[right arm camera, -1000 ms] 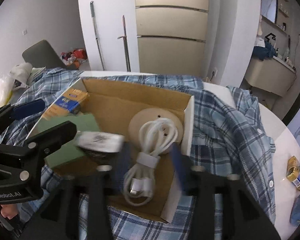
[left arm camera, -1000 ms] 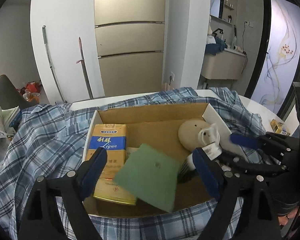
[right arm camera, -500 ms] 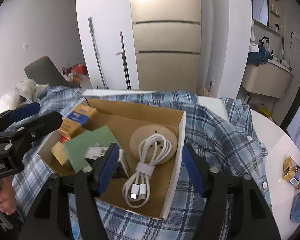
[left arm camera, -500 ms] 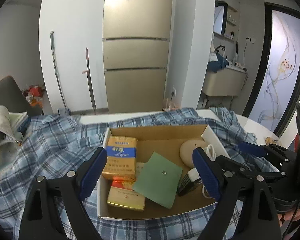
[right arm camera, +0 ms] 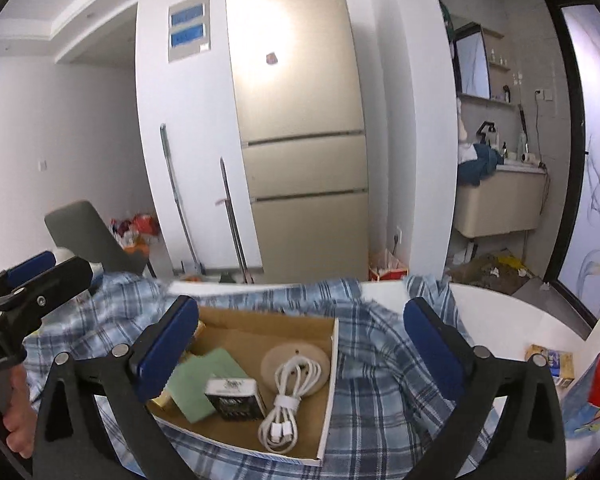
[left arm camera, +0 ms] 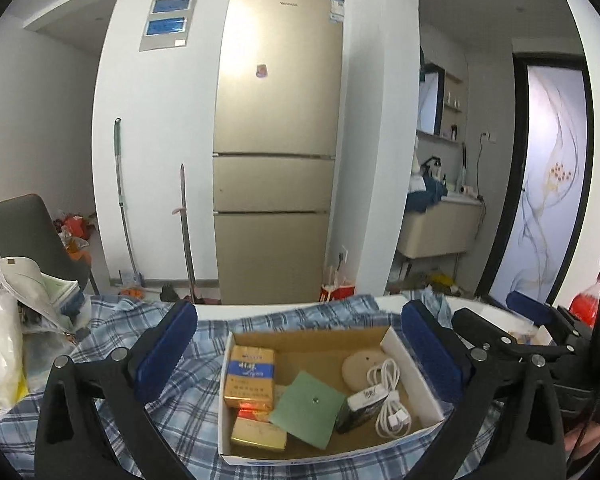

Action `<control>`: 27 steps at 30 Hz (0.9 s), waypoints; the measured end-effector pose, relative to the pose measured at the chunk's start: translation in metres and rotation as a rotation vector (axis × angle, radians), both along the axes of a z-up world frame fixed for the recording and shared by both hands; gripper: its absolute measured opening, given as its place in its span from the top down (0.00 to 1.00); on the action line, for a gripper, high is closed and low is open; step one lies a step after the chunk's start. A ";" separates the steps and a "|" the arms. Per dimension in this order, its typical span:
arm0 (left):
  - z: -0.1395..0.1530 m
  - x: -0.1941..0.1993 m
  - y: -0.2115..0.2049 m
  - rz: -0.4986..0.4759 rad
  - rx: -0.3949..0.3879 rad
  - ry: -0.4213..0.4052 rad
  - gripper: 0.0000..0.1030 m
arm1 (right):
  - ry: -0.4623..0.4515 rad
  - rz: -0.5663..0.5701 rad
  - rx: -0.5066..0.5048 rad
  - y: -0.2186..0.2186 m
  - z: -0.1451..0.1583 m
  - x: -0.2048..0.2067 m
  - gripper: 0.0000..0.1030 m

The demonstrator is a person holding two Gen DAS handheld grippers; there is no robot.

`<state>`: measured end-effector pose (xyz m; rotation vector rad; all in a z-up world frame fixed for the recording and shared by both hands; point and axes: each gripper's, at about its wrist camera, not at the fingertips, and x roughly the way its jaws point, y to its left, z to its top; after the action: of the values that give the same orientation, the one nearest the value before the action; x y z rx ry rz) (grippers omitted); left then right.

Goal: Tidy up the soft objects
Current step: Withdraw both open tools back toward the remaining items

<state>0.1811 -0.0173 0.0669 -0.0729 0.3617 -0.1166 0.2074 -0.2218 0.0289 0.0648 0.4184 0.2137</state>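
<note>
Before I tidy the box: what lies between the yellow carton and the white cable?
In the left wrist view, a green square and a small dark pack lie between yellow carton and white cable.

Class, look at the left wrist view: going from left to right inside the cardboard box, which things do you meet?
Blue-and-gold pack → green square card → small black-and-white box → white cable.

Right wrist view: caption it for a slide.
Open right gripper above a cardboard box holding a white cable, on plaid cloth.
</note>
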 end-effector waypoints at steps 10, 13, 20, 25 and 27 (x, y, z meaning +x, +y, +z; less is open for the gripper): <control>0.043 -0.067 0.011 0.031 0.072 -0.067 0.00 | -0.102 0.049 -0.002 0.011 0.044 -0.057 0.01; 0.048 -0.093 0.014 0.023 0.058 -0.084 0.00 | -0.124 0.079 -0.020 0.017 0.050 -0.078 0.01; 0.029 -0.134 0.027 0.016 0.024 -0.075 0.00 | -0.144 0.104 -0.032 0.015 0.038 -0.121 0.01; -0.003 -0.150 0.021 -0.008 0.031 -0.025 0.00 | -0.137 0.088 -0.043 0.012 0.013 -0.135 0.01; -0.013 -0.153 0.020 -0.016 0.023 -0.028 0.00 | -0.138 0.084 -0.043 0.011 0.002 -0.139 0.01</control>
<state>0.0278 0.0029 0.0535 -0.0460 0.3353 -0.1293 0.0683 -0.2110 0.0313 -0.0098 0.2882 0.2903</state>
